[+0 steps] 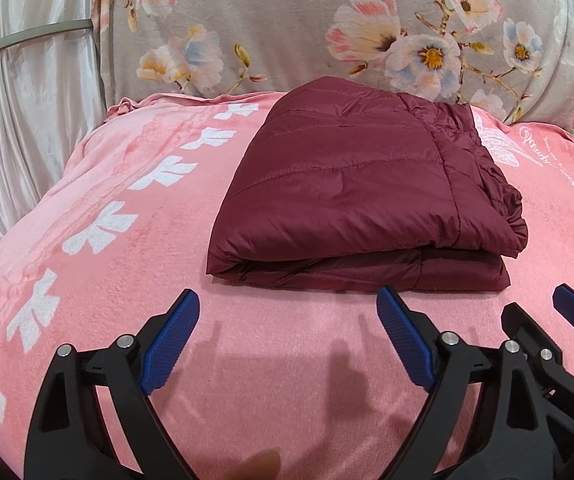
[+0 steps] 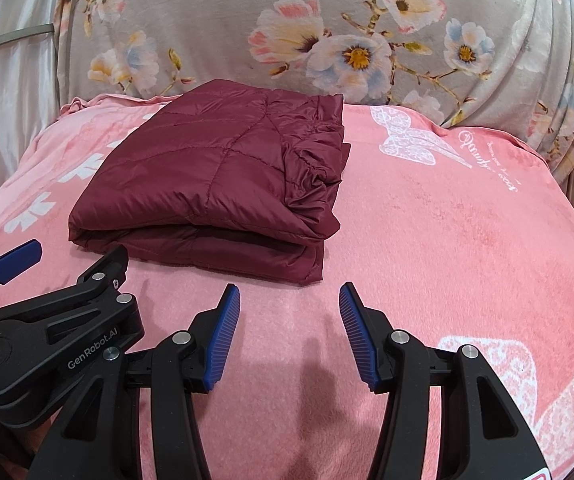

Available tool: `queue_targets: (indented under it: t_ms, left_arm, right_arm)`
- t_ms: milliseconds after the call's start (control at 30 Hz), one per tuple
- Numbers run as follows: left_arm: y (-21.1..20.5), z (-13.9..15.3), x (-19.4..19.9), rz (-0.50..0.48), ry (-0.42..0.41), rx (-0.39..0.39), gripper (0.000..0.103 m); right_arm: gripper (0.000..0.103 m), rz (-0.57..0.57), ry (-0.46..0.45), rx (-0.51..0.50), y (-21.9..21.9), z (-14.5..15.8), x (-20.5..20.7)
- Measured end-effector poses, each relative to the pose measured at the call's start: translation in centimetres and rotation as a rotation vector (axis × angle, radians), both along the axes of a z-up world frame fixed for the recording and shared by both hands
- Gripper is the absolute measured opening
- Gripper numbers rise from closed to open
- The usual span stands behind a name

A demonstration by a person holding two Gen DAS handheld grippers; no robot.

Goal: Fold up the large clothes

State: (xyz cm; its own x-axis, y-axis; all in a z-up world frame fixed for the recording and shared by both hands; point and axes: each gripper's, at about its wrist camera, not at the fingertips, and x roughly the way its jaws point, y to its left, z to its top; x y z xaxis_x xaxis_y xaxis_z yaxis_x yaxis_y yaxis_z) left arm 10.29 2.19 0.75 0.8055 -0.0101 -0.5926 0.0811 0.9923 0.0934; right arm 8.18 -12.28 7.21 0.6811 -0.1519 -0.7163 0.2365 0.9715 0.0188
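Observation:
A dark red quilted jacket [image 1: 351,184] lies folded into a thick rectangle on the pink blanket [image 1: 107,288]; the right wrist view shows the jacket [image 2: 207,184] left of centre on the blanket [image 2: 447,240]. My left gripper [image 1: 289,304] hovers just short of the jacket's near folded edge, jaws wide open with nothing between the blue pads. My right gripper [image 2: 289,300] stands open beside the jacket's near right corner, also holding nothing. In each wrist view the other gripper shows at the side: the right one [image 1: 567,312] and the left one [image 2: 27,256].
A grey floral cover [image 1: 287,28] rises behind the blanket like a backrest. Shiny white fabric [image 1: 27,120] hangs at the left. Bare pink blanket spreads to the right of the jacket. A fingertip [image 1: 259,464] shows at the bottom edge of the left wrist view.

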Motion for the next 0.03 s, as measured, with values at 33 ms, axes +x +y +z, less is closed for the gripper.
queue_targets:
  t_ms: [33]
  left_arm:
    - [0.02,0.06,-0.05,0.001,0.000,-0.002,0.087]
  right_arm:
    - [0.053,-0.001,0.001,0.000,-0.02,-0.01,0.01]
